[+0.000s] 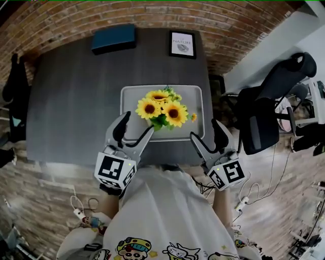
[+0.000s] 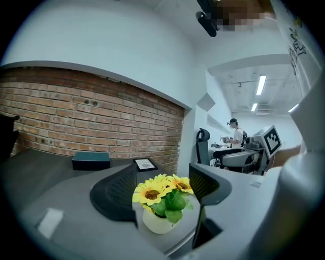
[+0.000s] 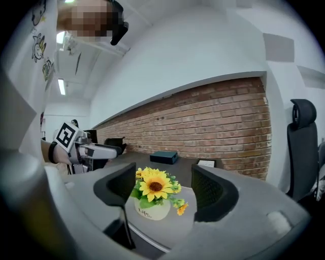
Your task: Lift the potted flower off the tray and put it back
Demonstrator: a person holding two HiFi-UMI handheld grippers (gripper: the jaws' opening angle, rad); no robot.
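White shirt cloth (image 1: 162, 213) printed with cartoon figures fills the near edge of the head view; no words can be read on it. Beyond it, the potted flower (image 1: 162, 109), yellow sunflowers in a small pale pot, stands upright on the grey tray (image 1: 132, 96), towards its near right part. In the right gripper view the pot carries the word "Life." in dark letters.

Left gripper (image 1: 137, 124) reaches over the tray's near left corner, and right gripper (image 1: 205, 129) sits just off its near right corner. Both have their jaws spread wide with nothing pressed between the pads. Each gripper view shows the flower framed in the gap between the jaws but out past their tips, not touching.

The tray lies at the near edge of the dark desk (image 1: 76, 101). At the far edge stand a framed picture (image 1: 183, 44) headed "NATURE" and a dark blue box (image 1: 114, 38), against a brick wall (image 1: 127, 15). A black office chair (image 1: 269, 106) stands to the right.
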